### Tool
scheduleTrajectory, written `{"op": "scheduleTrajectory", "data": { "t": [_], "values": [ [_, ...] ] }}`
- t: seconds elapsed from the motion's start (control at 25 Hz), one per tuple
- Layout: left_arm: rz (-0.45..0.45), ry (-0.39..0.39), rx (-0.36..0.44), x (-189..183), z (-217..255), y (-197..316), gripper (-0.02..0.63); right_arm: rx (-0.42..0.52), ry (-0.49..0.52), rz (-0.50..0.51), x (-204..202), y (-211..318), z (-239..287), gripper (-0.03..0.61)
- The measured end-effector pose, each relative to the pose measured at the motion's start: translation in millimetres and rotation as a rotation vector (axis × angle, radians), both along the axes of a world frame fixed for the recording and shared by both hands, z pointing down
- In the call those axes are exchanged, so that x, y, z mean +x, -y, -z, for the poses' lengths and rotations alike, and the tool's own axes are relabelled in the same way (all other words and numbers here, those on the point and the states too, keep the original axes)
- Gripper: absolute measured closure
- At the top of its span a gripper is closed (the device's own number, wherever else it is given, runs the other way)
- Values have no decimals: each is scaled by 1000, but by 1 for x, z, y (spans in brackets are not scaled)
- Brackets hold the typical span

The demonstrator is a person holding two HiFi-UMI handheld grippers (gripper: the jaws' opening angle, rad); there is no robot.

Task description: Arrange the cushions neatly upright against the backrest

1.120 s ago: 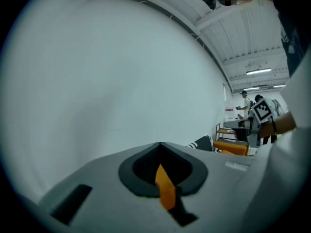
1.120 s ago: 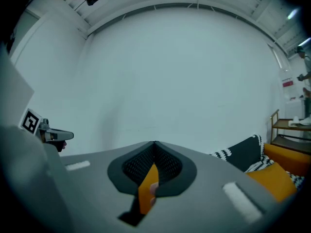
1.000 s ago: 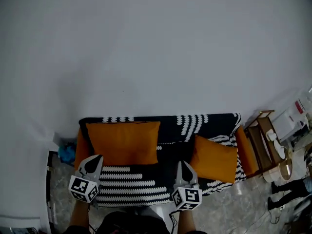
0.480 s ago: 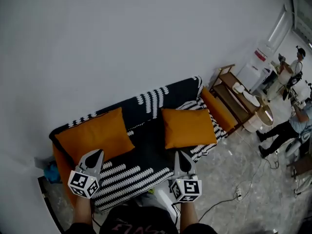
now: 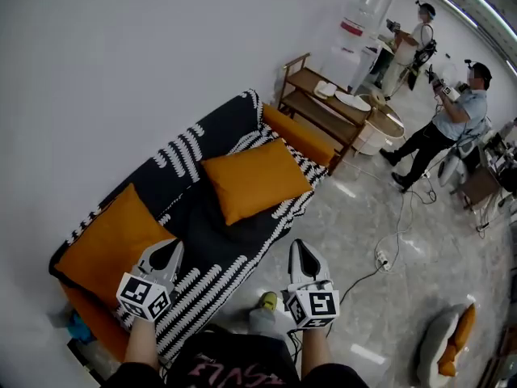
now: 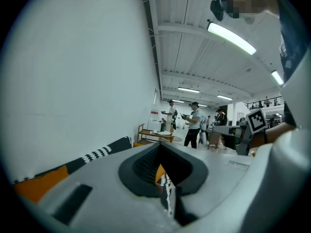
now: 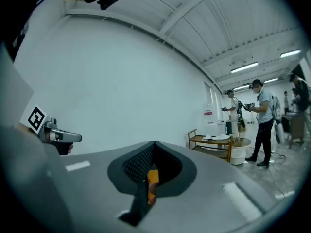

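Note:
A sofa (image 5: 208,132) under a black-and-white patterned cover runs diagonally from lower left to upper middle in the head view. One orange cushion (image 5: 105,245) rests against the backrest at the sofa's near end. A second orange cushion (image 5: 254,178) sits askew on the middle of the seat. My left gripper (image 5: 168,250) is shut and empty over the seat's front part, just right of the near cushion. My right gripper (image 5: 300,250) is shut and empty over the floor in front of the sofa. In the left gripper view the backrest (image 6: 104,150) and an orange edge (image 6: 39,187) show past the shut jaws.
A wooden shelf table (image 5: 321,103) with plates stands at the sofa's far end, a water dispenser (image 5: 355,35) behind it. Two people (image 5: 452,111) stand at the upper right. Cables and a power strip (image 5: 381,257) lie on the floor; a grey-and-orange cushion pile (image 5: 448,350) lies at bottom right.
The head view has swung right, so the sofa has slid to the left and now lies diagonally. Both grippers swung with it; the right one has left the seat and is over the floor. Both stay shut.

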State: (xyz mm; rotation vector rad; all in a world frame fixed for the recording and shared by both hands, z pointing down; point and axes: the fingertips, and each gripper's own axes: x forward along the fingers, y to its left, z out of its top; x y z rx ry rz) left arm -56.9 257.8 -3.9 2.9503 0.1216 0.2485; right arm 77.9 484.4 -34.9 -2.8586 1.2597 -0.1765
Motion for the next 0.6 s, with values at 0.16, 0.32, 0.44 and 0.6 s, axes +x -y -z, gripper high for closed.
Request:
{"op": "scheduleTrajectory", "data": {
  "t": [0.16, 0.32, 0.44, 0.6],
  "values": [
    [-79, 17, 56, 47, -4, -39, 609, 13, 10, -66, 28, -49, -10, 566],
    [-148, 47, 52, 89, -9, -79, 609, 36, 34, -119, 62, -89, -18, 566],
    [-177, 62, 60, 123, -13, -105, 609, 53, 42, -128, 90, -116, -23, 566],
    [-211, 72, 50, 169, -16, -144, 609, 44, 76, -133, 133, -151, -34, 566]
  ]
}}
